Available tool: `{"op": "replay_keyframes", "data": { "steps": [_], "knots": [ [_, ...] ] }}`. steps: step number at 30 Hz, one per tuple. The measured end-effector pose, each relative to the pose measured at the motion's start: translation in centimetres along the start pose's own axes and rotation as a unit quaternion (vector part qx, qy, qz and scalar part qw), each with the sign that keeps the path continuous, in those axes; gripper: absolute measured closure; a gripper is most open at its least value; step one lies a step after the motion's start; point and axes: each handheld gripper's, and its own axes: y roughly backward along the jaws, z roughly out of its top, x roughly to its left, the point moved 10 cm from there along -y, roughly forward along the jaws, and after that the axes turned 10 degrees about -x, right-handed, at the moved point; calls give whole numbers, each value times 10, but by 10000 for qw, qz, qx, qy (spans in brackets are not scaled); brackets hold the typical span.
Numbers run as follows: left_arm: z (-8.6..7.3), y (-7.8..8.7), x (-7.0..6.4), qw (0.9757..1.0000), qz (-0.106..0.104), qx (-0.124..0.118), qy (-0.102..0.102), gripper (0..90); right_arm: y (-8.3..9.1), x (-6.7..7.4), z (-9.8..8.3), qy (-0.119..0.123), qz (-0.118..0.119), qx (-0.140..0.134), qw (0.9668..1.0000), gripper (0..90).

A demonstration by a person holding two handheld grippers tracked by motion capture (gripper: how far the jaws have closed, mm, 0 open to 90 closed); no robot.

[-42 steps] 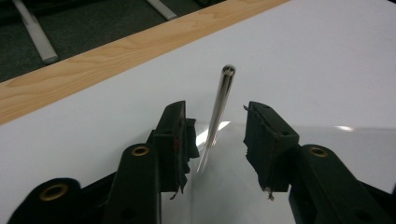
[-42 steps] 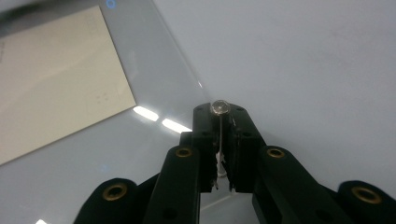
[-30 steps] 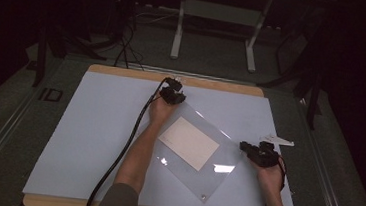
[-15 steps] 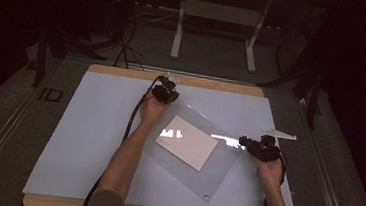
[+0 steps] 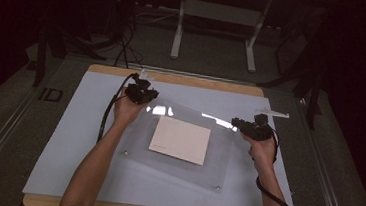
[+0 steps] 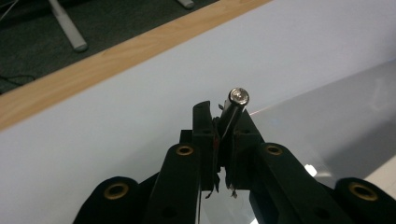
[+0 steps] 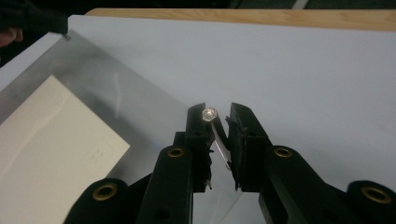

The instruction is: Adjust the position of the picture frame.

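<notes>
- Lying tilted over the pale mat point(image 5: 67, 138), a clear acrylic panel point(image 5: 175, 167) is seen in the high view, with a cream sheet of paper point(image 5: 180, 139) under or inside it.
- The panel's far left corner is gripped by the left gripper point(image 5: 144, 95); in the left gripper view the jaws are clenched on the panel's edge at a metal standoff screw point(image 6: 237, 99), whose head stands just above the jaw tips.
- The panel's right corner is met by the right gripper point(image 5: 241, 125); in the right gripper view a second standoff screw point(image 7: 209, 113) sits between the jaws, against the left one, while a gap is visible on the other side.
- The right jaws have just been opening, with the panel's corner between them; whether the pads press on it cannot be told.
- Two further screws are seen at the panel's near corners, resting on the mat.
- The mat is laid on a wooden table point(image 5: 173, 78).
- A small white scrap point(image 5: 273, 113) lies on the mat beyond the right gripper, apart from the panel.
</notes>
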Motion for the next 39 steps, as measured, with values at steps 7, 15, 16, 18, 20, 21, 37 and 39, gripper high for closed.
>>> {"op": "replay_keyframes", "data": {
  "steps": [7,15,16,18,20,21,37,39],
  "knots": [
    [-48,32,14,9984,169,-66,536,838,-37,18,8,116,215,257,9994,785],
    [-77,21,28,9959,416,64,797,836,-75,17,-23,-13,257,449,9987,794],
    [-77,21,28,9959,423,74,790,836,-75,18,-23,29,230,437,9988,796],
    [-77,21,28,9959,435,75,795,835,-74,18,-23,63,201,452,9988,797],
    [-75,23,25,9960,537,71,715,838,-72,19,-22,81,197,440,9988,797],
    [-74,23,24,9961,520,46,709,838,-69,19,-21,99,172,397,9990,797],
    [-71,34,21,9963,282,-365,722,613,-65,16,-27,384,205,149,9989,759],
    [-67,39,23,9942,258,-605,853,584,-64,17,-26,492,151,98,9986,751]
  ]
}}
